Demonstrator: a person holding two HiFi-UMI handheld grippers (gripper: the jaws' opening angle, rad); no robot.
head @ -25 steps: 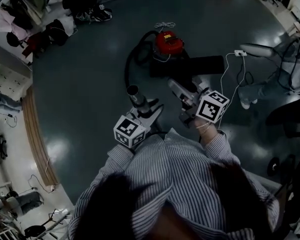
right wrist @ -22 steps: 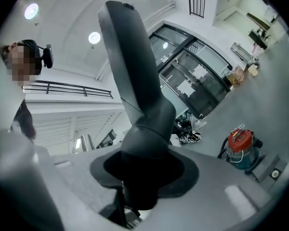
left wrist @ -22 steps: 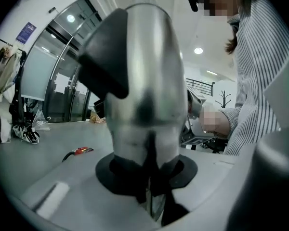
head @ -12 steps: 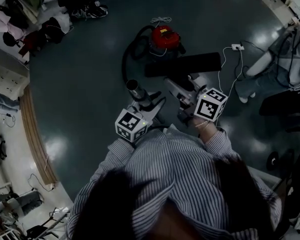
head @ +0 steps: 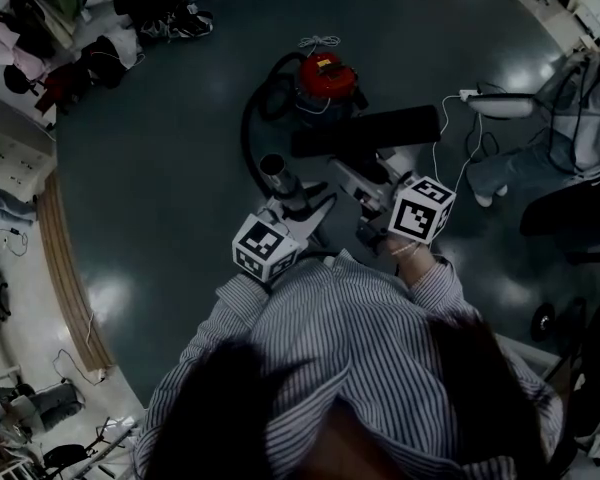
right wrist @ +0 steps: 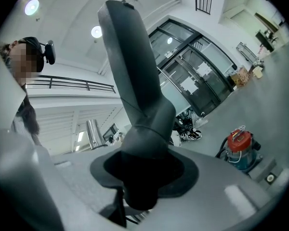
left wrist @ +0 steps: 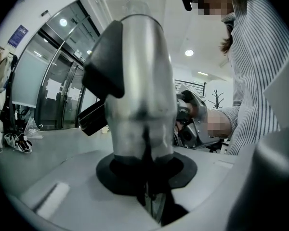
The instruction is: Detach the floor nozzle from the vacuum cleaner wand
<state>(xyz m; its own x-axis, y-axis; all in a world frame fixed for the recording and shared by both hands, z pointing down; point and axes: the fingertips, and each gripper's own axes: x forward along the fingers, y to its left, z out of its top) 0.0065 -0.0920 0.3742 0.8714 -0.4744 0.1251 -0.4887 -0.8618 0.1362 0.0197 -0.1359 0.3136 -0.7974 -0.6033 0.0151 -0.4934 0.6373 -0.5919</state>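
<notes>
In the head view my left gripper (head: pixel 298 208) is shut on the silver wand (head: pixel 280 183), whose round end reaches toward the black hose (head: pixel 248 128). The left gripper view shows this silver tube (left wrist: pixel 135 81) with its black clip clamped between the jaws of my left gripper (left wrist: pixel 144 177). My right gripper (head: pixel 375 193) is shut on the grey neck of the black floor nozzle (head: pixel 365 131). That neck (right wrist: pixel 135 81) rises from my right gripper (right wrist: pixel 142 177) in the right gripper view. A gap of floor shows between wand and nozzle neck.
The red vacuum canister (head: pixel 325 80) stands on the dark floor beyond the nozzle, with a white cable (head: pixel 450 138) to the right. A seated person's legs (head: pixel 510 158) are at the right edge. Clothes and bags (head: pixel 70 28) pile up at the far left.
My left gripper has carried the wand a little farther from my body. The right gripper and the nozzle have stayed in place.
</notes>
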